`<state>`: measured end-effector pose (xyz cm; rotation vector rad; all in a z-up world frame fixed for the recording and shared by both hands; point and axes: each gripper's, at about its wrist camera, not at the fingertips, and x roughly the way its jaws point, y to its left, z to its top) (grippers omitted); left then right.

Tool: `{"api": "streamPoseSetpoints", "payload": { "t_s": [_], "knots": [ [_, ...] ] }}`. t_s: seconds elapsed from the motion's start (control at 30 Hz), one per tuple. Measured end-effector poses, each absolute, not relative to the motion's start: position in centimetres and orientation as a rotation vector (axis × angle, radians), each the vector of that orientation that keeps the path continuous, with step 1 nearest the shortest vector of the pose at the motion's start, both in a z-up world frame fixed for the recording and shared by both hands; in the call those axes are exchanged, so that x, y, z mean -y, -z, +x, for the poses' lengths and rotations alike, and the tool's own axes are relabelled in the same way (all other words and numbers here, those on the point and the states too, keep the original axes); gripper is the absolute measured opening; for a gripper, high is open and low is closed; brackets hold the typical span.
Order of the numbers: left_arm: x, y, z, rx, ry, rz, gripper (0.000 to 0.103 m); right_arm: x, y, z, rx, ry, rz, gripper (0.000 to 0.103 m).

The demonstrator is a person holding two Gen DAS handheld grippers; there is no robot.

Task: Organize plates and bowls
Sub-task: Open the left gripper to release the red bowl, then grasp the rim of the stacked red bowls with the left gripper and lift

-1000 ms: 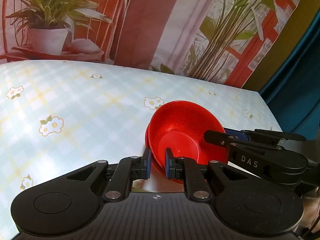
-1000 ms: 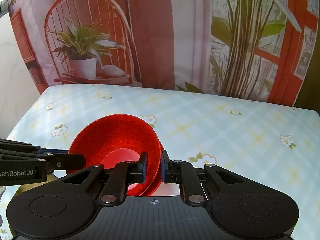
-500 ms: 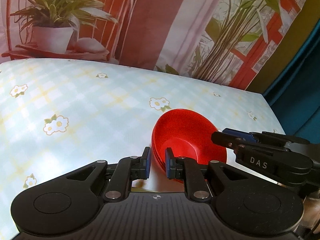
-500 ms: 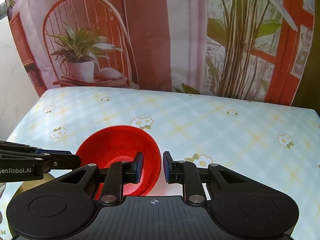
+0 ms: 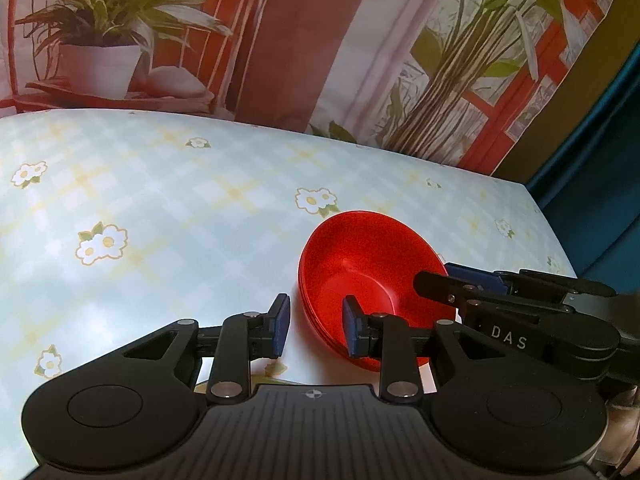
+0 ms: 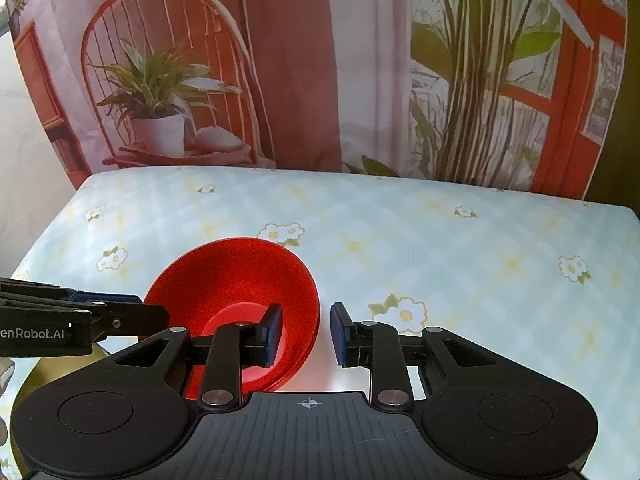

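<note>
Red bowls (image 5: 360,264) nested on tablecloth (image 5: 160,200), rim between both grippers' opening, untouching jaws.

Staged home set — floral tablecloth (image 6: 400,240), printed plant backdrop (image 6: 280,60)

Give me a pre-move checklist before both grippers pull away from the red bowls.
1. Red bowl stack resting on the floral tablecloth: ok.
2. Bowls nested evenly, rims aligned: ok.
3. Left gripper jaws opening, pads off the rim that sits between them: ok.
4. Right gripper jaws opening, pads off the rim between them: ok.
5. Number of bowls in the stack: cannot tell.
6. Other plates waiting to be sorted: cannot tell.
</note>
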<state>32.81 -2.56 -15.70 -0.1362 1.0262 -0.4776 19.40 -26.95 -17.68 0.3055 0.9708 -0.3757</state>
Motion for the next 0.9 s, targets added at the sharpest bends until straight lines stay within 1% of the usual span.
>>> {"api": "streamPoseSetpoints", "payload": {
  "t_s": [0.53,0.9],
  "knots": [
    [3.7,16.8,33.6,-1.067,0.498,-0.151,0.029,26.8,19.1,19.3,-0.998,0.34,0.348,0.023],
    [3.9,16.8,33.5,-1.068,0.497,-0.135,0.029,27.0,19.1,19.1,-0.994,0.334,0.368,0.019]
  ]
}}
